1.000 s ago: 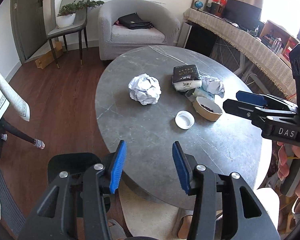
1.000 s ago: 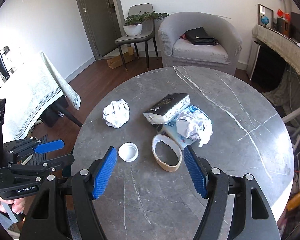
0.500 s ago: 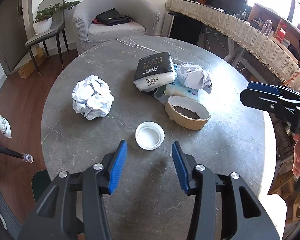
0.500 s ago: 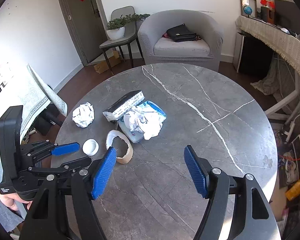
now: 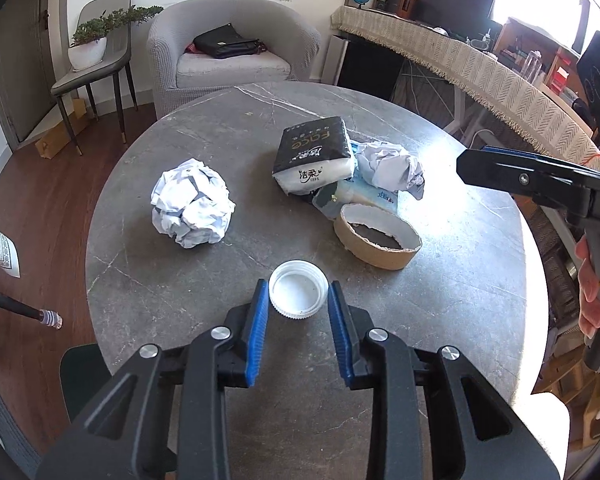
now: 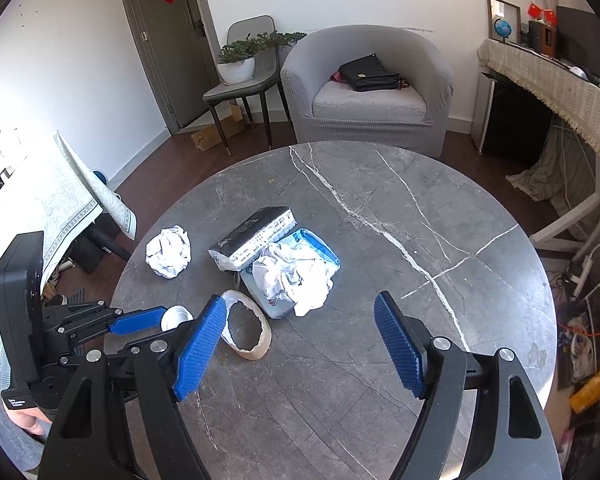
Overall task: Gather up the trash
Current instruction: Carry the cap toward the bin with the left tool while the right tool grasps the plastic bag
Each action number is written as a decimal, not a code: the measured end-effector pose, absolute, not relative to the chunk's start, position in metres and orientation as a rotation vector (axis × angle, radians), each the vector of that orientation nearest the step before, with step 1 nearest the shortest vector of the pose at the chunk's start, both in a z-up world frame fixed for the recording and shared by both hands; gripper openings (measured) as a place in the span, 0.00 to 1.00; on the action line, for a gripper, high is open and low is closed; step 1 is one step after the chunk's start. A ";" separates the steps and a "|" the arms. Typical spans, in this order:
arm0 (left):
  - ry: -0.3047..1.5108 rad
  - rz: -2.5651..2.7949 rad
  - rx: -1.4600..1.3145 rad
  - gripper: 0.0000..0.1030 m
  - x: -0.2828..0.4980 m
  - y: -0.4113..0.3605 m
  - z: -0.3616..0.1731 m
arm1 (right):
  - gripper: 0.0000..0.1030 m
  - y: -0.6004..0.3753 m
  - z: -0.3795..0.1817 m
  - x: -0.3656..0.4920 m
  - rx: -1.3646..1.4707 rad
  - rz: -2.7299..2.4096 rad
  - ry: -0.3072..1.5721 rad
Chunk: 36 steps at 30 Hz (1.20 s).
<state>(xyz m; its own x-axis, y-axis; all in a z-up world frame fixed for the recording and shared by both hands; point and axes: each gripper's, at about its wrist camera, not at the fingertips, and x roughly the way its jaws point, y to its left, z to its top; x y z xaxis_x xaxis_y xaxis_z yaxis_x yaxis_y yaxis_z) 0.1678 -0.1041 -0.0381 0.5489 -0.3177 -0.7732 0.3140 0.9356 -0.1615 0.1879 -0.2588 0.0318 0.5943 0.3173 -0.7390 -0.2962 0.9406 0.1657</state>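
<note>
Your left gripper (image 5: 298, 296) sits low in the middle of the left wrist view with the white bottle cap (image 5: 298, 288) right between its blue pads. The jaws are closing on it, and the pads look to be just at the cap's ribbed edge, so you appear to be gripping it or a hair short of that; it still rests on the grey table (image 5: 228, 120).

Your right gripper (image 6: 300, 344) hangs above the lower middle of the right wrist view, its jaws wide and opening further, with nothing between them but bare tabletop.

As for the job, it looks barely begun. Everything else still lies on the table: the crumpled paper ball (image 5: 192, 208) at centre left, the black tissue pack (image 5: 314, 156) above centre, a second paper wad (image 5: 392, 168) to its right lying on a blue plastic wrapper (image 6: 320, 246), and the cardboard ring (image 5: 378, 236) just right of the cap. No bin or bag shows in either view, so you cannot tell from here where the trash is meant to go.

What is left, then, is to lift the cap, carry it off, and take the other five pieces one by one.
</note>
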 end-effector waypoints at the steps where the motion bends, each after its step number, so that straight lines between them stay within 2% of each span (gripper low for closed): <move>1: 0.916 -0.371 -0.010 0.31 0.165 -0.100 -0.038 | 0.75 -0.256 0.032 0.190 0.024 0.359 0.867; 15: 0.928 -0.250 -0.076 0.31 0.135 -0.031 -0.037 | 0.74 -0.229 0.013 0.212 -0.015 0.371 0.904; 24: 0.913 -0.165 -0.092 0.31 0.119 0.019 -0.020 | 0.64 -0.228 -0.003 0.227 -0.017 0.338 0.942; 26: 0.914 -0.144 -0.095 0.31 0.115 0.030 -0.017 | 0.56 -0.226 -0.006 0.229 -0.041 0.325 0.949; 27: 0.914 -0.135 -0.098 0.31 0.112 0.036 -0.017 | 0.48 -0.226 -0.007 0.230 -0.049 0.320 0.953; 36: 0.911 -0.067 -0.126 0.31 0.094 0.075 -0.011 | 0.47 -0.223 0.015 0.215 -0.057 0.297 0.901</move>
